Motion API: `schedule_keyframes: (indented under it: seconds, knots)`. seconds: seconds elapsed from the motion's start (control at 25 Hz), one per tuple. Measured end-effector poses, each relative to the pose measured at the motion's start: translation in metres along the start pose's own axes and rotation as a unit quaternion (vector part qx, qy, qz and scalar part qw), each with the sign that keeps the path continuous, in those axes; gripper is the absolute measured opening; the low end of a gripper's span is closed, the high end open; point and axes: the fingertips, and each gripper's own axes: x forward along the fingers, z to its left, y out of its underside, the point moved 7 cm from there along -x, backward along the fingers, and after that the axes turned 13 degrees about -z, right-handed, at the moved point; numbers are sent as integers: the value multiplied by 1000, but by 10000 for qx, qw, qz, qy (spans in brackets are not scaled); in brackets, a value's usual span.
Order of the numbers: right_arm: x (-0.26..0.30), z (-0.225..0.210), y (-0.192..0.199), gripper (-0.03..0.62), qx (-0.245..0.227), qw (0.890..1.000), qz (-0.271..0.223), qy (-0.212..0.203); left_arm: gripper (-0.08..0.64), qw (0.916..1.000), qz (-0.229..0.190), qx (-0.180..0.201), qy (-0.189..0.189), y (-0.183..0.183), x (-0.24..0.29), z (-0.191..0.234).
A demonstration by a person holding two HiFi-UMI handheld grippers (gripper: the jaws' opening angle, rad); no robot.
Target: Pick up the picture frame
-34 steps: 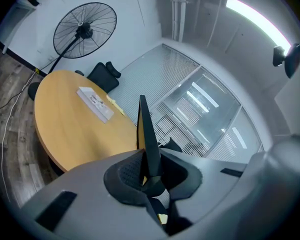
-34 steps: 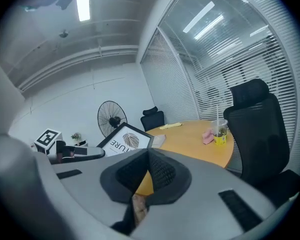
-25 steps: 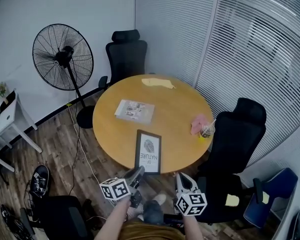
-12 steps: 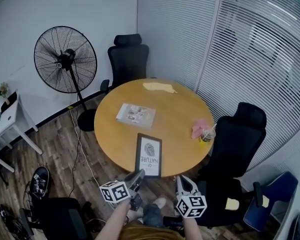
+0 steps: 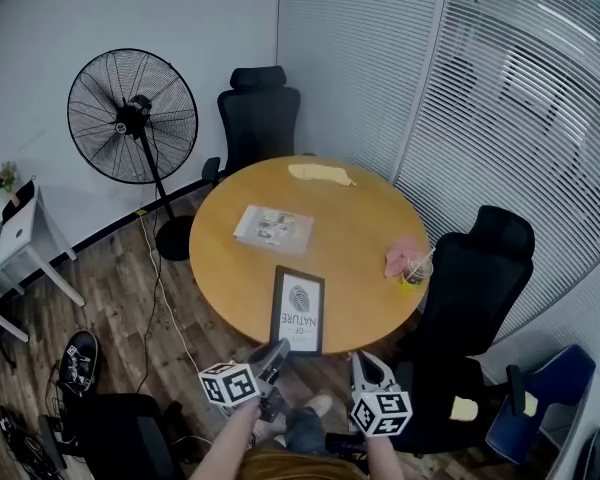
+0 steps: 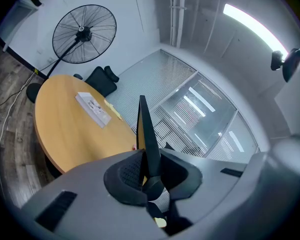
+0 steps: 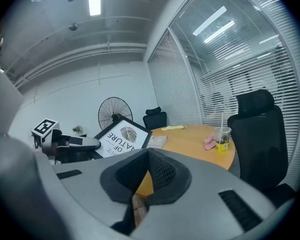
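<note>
The picture frame [image 5: 297, 310], black-edged with a white print, leans tilted at the near edge of the round wooden table [image 5: 350, 218]. My left gripper [image 5: 279, 349] is shut on its lower left corner. In the left gripper view the frame's thin black edge [image 6: 147, 134] rises from between the closed jaws of that left gripper [image 6: 149, 160]. The right gripper view shows the frame's face [image 7: 121, 136] with the left gripper [image 7: 92, 144] beside it. My right gripper [image 5: 361, 361] hangs just right of the frame, apart from it, and the right gripper [image 7: 147, 154] has its pads together on nothing.
On the table lie a booklet [image 5: 273, 228], a yellow sheet [image 5: 320, 173], a pink cloth [image 5: 398, 255] and a drink cup [image 5: 413, 271]. Black office chairs [image 5: 259, 118] [image 5: 475, 273] stand around it. A pedestal fan [image 5: 132, 116] and a white desk [image 5: 10, 233] are at the left.
Only the head view has shifted slightly. The frame and both grippers keep their places.
</note>
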Motion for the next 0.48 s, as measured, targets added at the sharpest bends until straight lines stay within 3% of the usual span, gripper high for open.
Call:
schedule_keyframes:
  seconds: [0.48]
  knots:
    - [0,8,-2,12,33,9999,-69,-74,69,10000,-8,6,8,-2,-4,3]
